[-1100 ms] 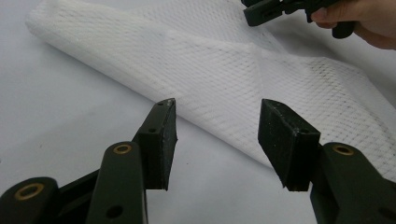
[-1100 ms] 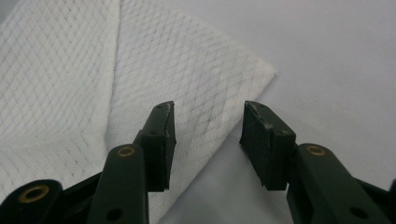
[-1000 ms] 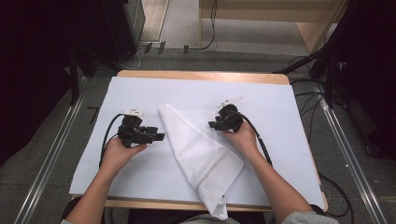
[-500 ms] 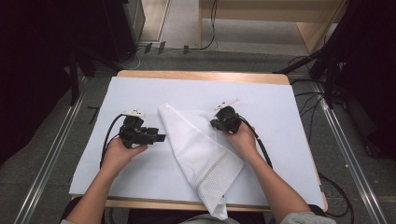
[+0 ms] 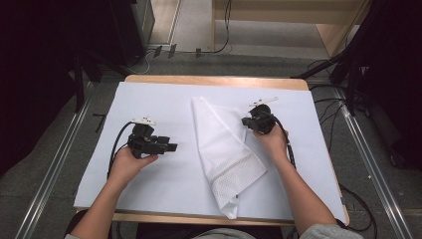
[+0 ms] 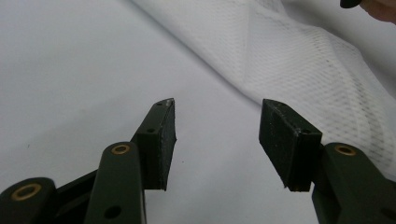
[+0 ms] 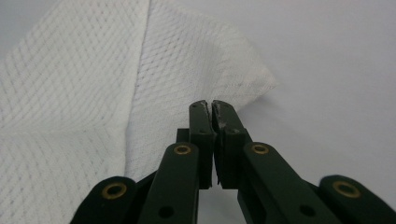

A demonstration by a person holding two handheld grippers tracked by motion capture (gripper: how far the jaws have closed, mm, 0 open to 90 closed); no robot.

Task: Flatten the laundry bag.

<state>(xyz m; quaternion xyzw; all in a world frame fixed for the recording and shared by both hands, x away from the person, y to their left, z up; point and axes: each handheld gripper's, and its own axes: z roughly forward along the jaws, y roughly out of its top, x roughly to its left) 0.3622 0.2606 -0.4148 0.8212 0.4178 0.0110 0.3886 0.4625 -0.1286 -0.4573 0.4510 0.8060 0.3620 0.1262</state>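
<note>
A folded white mesh cloth (image 5: 226,154) is lying across the middle of the white-covered worktop (image 5: 164,99). The right gripper (image 5: 247,122) is pinching the cloth's right edge, its fingers (image 7: 201,122) having just closed together on it. The left gripper (image 5: 174,147) is resting on the worktop left of the cloth with its fingers (image 6: 161,140) standing apart and holding nothing.

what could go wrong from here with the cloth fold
1. The right claw has just closed on an edge of the white mesh cloth; the jaws look shut with only a thin bite of fabric, so it may slip out when pulled.
2. The left claw stands open on the white table cover, apart from the cloth, so nothing pins the other side and the whole cloth may drag instead of folding.
</note>
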